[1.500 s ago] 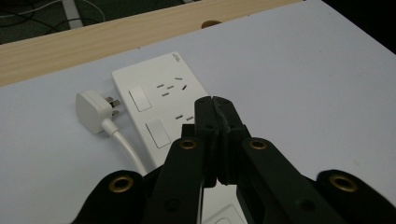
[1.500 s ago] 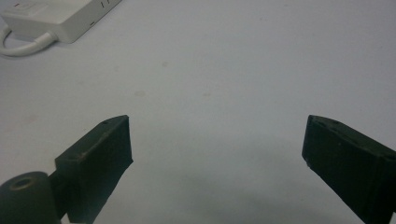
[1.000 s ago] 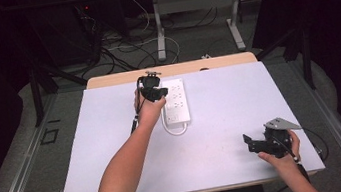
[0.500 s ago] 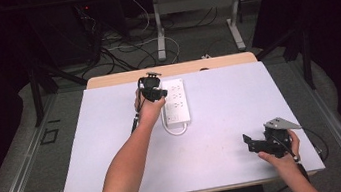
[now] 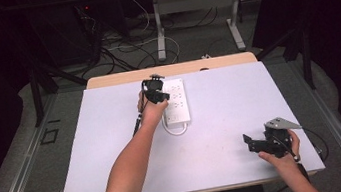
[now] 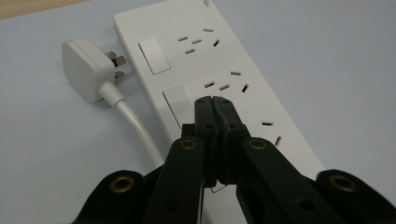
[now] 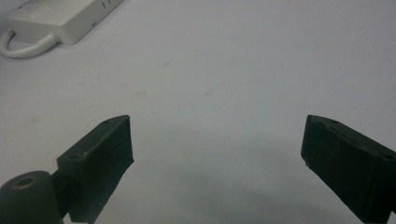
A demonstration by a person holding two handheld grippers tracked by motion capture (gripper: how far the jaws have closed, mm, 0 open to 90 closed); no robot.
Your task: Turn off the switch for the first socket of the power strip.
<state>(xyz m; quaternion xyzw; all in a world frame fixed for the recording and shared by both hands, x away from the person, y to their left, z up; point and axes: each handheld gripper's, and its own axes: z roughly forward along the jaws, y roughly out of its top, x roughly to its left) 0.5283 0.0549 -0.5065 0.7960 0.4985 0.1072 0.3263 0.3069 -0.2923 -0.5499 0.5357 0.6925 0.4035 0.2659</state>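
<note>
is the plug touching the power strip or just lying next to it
Apart. The left gripper view shows the white plug lying beside the power strip, with a thin strip of table between its prongs and the strip's edge.

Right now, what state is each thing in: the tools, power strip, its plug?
Left tool: shut, tips over a rocker switch on the strip.
Right tool: open, holding nothing.
Power strip: flat on the table, sockets empty.
Plug: unplugged, lying beside the strip.

Smooth white plastic power strip, matt pale table, matt black tool
</note>
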